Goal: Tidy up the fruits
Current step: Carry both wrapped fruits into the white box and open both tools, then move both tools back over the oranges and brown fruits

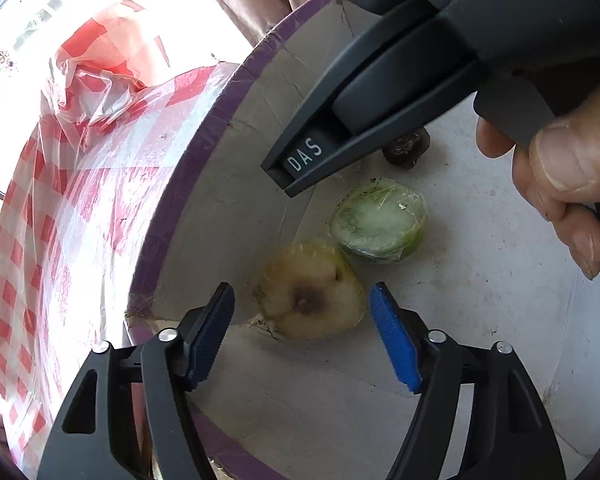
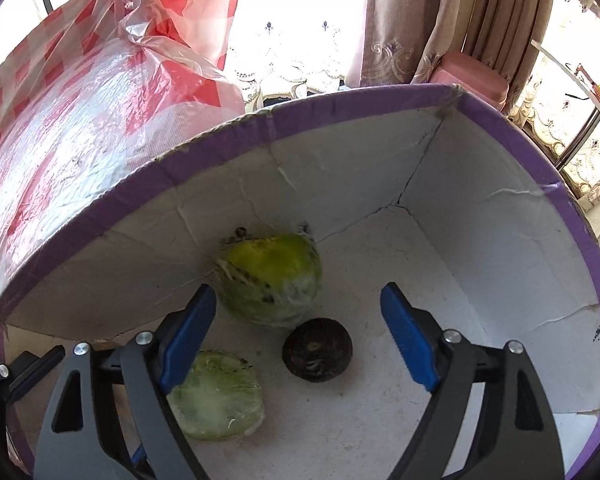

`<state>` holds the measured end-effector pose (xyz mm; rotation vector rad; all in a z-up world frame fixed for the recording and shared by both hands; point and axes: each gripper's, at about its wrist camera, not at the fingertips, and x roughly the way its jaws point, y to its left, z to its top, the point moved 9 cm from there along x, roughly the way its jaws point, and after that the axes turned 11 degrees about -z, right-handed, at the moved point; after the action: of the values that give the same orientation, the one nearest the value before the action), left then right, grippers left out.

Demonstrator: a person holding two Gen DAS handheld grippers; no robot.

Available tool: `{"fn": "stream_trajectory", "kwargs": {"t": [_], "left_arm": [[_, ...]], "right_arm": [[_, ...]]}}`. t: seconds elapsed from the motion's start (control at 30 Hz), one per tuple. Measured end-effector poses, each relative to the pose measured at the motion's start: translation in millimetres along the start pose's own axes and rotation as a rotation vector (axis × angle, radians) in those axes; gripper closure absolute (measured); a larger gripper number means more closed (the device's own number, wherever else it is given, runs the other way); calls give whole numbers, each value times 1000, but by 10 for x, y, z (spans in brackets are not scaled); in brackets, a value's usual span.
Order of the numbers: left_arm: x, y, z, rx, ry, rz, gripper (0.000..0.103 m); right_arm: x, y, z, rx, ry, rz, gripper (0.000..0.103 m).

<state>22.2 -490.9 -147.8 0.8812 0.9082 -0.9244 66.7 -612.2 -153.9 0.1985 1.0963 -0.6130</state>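
Yellow fruit [image 1: 312, 292] lies on the box [image 1: 204, 160] floor, just ahead of the left claw [image 1: 302, 336], whose fingers are spread and empty. Right claw [image 2: 300, 336] likewise spread, hovering above the dark fruit [image 2: 317, 349]; green half [image 2: 216, 394] beside its left finger.

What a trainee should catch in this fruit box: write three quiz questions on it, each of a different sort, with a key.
1. True or false: the right gripper is shut on the dark round fruit.
2. How many fruits lie in the purple-rimmed box? A two, B three, C five.
3. Fill in: outside the box, against its wall, lies a red-checked ____.

Key: 1 false, its jaws stand open and the fruit lies on the box floor. 2 B. 3 plastic bag.
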Motion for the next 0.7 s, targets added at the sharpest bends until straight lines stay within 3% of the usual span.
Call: {"fn": "stream_trajectory", "kwargs": {"t": [0.17,0.3,0.4,0.7], "left_arm": [[-76,25,21,-7,-38,3,31],[-252,175,67,-59,-123,8,17],[-394,293,94,-129,-191,-30,17],[-926,747,53,-285,-379,-52,16]], "right_arm": [[-60,-52,74,31,-29,18,13],[-157,-116,147,55,-75,16,13],[-261,-182,205,87,-117,18,13],[-651,-206,299,141,-221,52,13]]}}
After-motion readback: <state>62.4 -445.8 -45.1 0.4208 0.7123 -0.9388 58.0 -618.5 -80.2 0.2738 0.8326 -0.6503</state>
